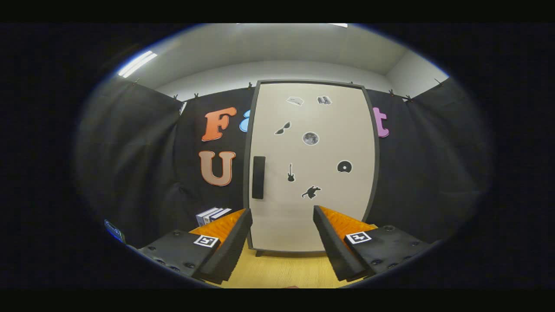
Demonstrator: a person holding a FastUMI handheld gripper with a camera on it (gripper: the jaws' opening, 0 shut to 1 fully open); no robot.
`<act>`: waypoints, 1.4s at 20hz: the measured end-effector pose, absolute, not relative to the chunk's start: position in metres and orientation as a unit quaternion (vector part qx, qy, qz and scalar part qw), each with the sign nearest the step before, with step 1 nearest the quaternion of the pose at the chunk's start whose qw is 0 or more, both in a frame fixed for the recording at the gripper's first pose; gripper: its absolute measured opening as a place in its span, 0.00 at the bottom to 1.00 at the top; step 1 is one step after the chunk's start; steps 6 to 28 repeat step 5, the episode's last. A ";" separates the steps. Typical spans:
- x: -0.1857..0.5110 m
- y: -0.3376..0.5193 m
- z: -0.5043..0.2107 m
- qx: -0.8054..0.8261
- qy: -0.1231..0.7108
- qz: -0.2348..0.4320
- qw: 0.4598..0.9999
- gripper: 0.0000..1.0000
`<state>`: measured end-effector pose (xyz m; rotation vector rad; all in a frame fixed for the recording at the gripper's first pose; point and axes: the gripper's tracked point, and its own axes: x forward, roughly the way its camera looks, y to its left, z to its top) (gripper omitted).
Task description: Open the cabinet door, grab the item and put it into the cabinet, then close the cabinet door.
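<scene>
While the cream, dark-framed cabinet door [312,167] stood closed, the gripper [282,225] was wide open and held nothing. Its upright black handle [258,177], at frame centre-left, lay beyond the left finger.

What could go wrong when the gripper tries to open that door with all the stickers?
The cabinet door is shut, and its dark handle is narrow and sits off toward one finger, not centred. The gripper is open with nothing between its fingers, so it might miss the handle or slip off it. The small box beside the cabinet sits close to that finger and could get bumped.
</scene>
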<state>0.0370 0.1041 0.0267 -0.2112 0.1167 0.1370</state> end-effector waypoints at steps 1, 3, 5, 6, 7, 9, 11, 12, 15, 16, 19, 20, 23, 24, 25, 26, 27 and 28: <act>0.031 0.097 0.027 -0.105 0.052 0.059 0.991 0.92; 0.023 0.082 0.027 -0.101 0.039 0.038 0.993 0.90; 0.015 0.071 0.018 -0.092 0.041 0.022 0.995 0.90; 0.015 0.071 0.018 -0.092 0.041 0.022 0.995 0.90; 0.015 0.071 0.018 -0.092 0.041 0.022 0.995 0.90; 0.015 0.071 0.018 -0.092 0.041 0.022 0.995 0.90; 0.015 0.071 0.018 -0.092 0.041 0.022 0.995 0.90; 0.015 0.071 0.018 -0.092 0.041 0.022 0.995 0.90; 0.015 0.071 0.018 -0.092 0.041 0.022 0.995 0.90; 0.015 0.071 0.018 -0.092 0.041 0.022 0.995 0.90; 0.015 0.071 0.018 -0.092 0.041 0.022 0.995 0.90; 0.015 0.071 0.018 -0.092 0.041 0.022 0.995 0.90; 0.015 0.071 0.018 -0.092 0.041 0.022 0.995 0.90; 0.015 0.071 0.018 -0.092 0.041 0.022 0.995 0.90; 0.015 0.071 0.018 -0.092 0.041 0.022 0.995 0.90; 0.015 0.071 0.018 -0.092 0.041 0.022 0.995 0.90; 0.015 0.071 0.018 -0.092 0.041 0.022 0.995 0.90; 0.015 0.071 0.018 -0.092 0.041 0.022 0.995 0.90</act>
